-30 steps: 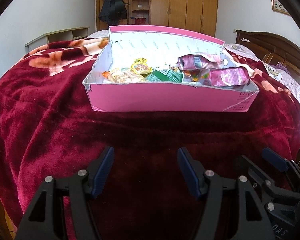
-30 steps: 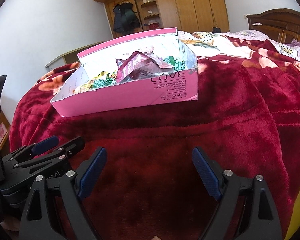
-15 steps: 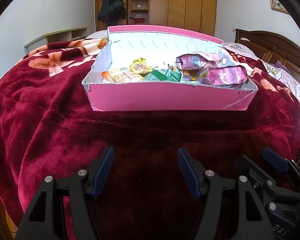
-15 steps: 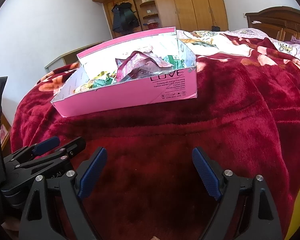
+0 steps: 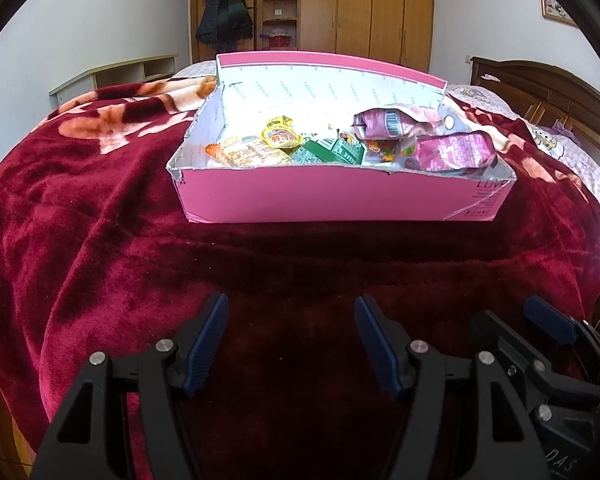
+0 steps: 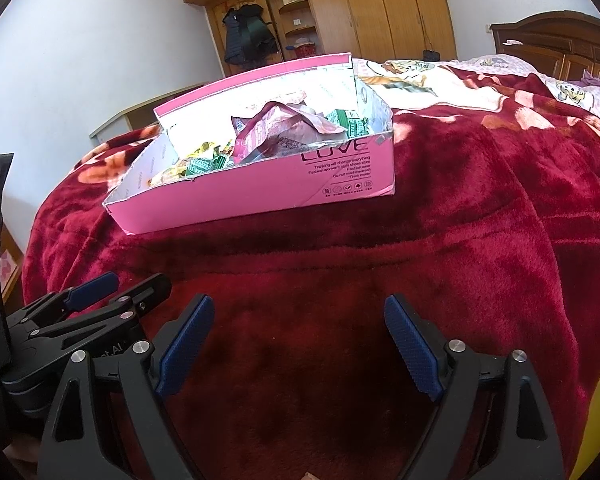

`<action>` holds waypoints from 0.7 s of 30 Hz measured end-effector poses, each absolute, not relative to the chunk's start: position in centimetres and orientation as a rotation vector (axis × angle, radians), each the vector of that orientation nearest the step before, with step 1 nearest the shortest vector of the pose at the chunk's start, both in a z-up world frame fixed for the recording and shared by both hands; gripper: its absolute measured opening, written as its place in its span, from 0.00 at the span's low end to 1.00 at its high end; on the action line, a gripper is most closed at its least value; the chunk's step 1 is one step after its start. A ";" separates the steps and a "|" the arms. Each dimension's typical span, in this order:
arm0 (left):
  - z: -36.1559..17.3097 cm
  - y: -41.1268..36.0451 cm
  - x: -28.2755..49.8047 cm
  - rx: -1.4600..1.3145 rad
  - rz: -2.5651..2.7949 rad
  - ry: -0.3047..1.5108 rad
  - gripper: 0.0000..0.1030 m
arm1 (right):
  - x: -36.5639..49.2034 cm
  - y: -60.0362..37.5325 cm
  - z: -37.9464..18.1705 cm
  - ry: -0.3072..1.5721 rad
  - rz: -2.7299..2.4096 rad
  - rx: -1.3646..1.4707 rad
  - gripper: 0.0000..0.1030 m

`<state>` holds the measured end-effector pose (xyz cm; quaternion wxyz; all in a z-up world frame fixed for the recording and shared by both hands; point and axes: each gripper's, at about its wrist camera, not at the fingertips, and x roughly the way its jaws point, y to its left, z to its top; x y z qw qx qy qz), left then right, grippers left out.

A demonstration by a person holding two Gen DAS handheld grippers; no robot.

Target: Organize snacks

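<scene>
Two grippers hang low over the blanket (image 5: 100,220), side by side, both short of the box (image 5: 340,196) and both empty. Left gripper (image 5: 292,340): jaws spread wide, aimed at the box's near wall, level and centred. Right gripper (image 6: 296,340): jaws spread wider, the box ahead and to its left.

All snacks (image 5: 340,148) seen lie inside the box, packets heaped, with pink bags (image 5: 452,152) riding high at the right end; none shows loose on the blanket.

Risks, as I judge them: the box is light card on soft plush, so a nudge at its near wall could slide or tip it. The tall bags could spill over the low wall. The grippers sit close together and could knock if both reach at once.
</scene>
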<state>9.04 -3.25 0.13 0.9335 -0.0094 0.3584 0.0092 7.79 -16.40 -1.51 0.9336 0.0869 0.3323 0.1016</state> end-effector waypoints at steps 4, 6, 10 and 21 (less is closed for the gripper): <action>0.1 -3.2 9.0 -0.014 0.020 0.732 0.67 | 7.8 -16.4 -1.5 0.681 0.207 0.178 0.86; 0.1 -3.2 9.1 -0.014 0.021 0.734 0.67 | 7.8 -16.4 -1.6 0.682 0.208 0.180 0.86; 0.1 -3.1 9.1 -0.014 0.022 0.737 0.67 | 7.9 -16.4 -1.6 0.685 0.208 0.184 0.86; 0.1 -3.2 9.1 -0.014 0.022 0.736 0.67 | 7.9 -16.3 -1.7 0.686 0.208 0.185 0.86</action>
